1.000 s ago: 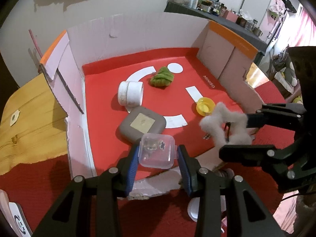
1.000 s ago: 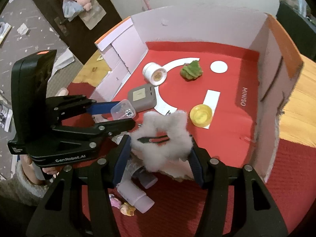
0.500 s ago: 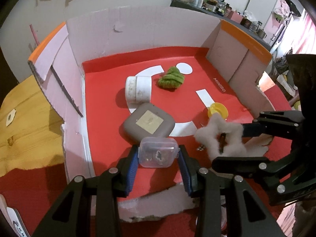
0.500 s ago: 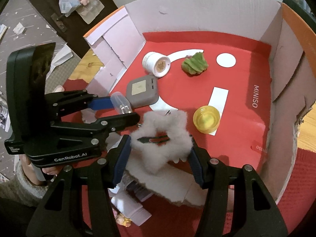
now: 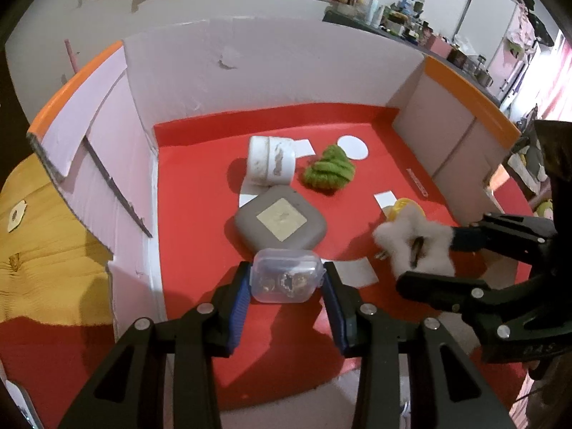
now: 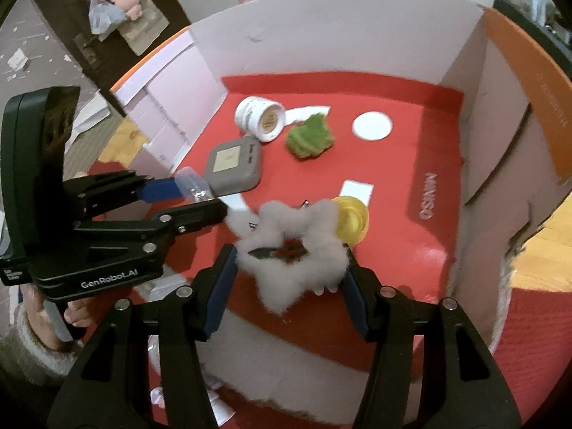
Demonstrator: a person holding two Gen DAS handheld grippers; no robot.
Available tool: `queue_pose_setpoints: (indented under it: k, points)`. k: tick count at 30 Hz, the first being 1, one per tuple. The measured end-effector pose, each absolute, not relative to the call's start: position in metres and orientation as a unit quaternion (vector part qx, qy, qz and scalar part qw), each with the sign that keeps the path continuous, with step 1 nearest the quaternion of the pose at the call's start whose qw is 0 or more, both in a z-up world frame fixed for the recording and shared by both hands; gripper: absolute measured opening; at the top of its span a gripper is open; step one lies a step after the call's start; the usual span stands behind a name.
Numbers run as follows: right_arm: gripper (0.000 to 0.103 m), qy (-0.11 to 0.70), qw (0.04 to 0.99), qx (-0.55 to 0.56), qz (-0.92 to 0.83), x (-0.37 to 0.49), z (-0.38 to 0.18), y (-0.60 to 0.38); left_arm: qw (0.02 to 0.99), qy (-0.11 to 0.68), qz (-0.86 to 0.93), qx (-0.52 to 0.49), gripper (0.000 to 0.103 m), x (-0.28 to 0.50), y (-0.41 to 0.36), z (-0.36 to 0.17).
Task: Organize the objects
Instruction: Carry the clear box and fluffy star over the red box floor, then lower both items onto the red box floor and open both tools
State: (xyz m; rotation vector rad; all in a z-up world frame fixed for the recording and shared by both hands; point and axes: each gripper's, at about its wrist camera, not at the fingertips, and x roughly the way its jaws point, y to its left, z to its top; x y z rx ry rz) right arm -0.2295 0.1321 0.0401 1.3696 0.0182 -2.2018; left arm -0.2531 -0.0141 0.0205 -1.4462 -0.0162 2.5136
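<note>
My left gripper [image 5: 286, 284] is shut on a small clear plastic box [image 5: 286, 279] with trinkets inside, held just above the red floor of the cardboard box [image 5: 193, 214], close to the grey square case [image 5: 280, 220]. My right gripper [image 6: 289, 264] is shut on a white fluffy star-shaped hair clip [image 6: 293, 243], over the box floor beside the yellow lid [image 6: 352, 220]. In the right wrist view the left gripper [image 6: 200, 196] holds the clear plastic box [image 6: 193, 186] at the left. The fluffy clip [image 5: 414, 243] shows at the right of the left wrist view.
Inside the box lie a white jar [image 5: 271, 161] on its side, a green knitted piece [image 5: 329, 171], the grey case [image 6: 232, 164] and the yellow lid [image 5: 400, 207]. Tall cardboard walls [image 5: 268, 71] ring three sides. A wooden table [image 5: 43, 250] lies to the left.
Both grippers have moved forward and slightly down into the box, each with its object held. The clear box now hangs right next to the grey case; the fluffy clip is nearer the yellow lid.
</note>
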Motion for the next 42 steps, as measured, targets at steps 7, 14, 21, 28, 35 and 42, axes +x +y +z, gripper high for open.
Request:
queue_pose_setpoints:
  k: [7, 14, 21, 28, 35, 42]
  points:
    - [0.054, 0.036, 0.248, 0.493, -0.833, -0.2288, 0.0379, 0.1272, 0.106, 0.008, 0.87, -0.482, 0.041, -0.2552, -0.0075, 0.0185]
    - [0.054, 0.033, 0.252, 0.493, -0.832, -0.2281, 0.037, 0.1252, 0.102, 0.006, 0.873, -0.478, 0.041, -0.2545, -0.0092, 0.0184]
    - [0.054, 0.033, 0.252, 0.493, -0.832, -0.2281, 0.0371, 0.1253, 0.101, 0.008, 0.873, -0.477, 0.041, -0.2551, -0.0096, 0.018]
    - [0.056, 0.032, 0.254, 0.493, -0.832, -0.228, 0.0372, 0.1248, 0.101, 0.009, 0.873, -0.477, 0.041, -0.2557, -0.0082, 0.0175]
    - [0.056, 0.027, 0.257, 0.493, -0.83, -0.2269, 0.039, 0.1268, 0.099, 0.012, 0.874, -0.476, 0.041, -0.2564, -0.0072, 0.0178]
    - [0.056, 0.024, 0.258, 0.493, -0.831, -0.2269, 0.0393, 0.128, 0.099, 0.012, 0.874, -0.476, 0.042, -0.2564, -0.0076, 0.0181]
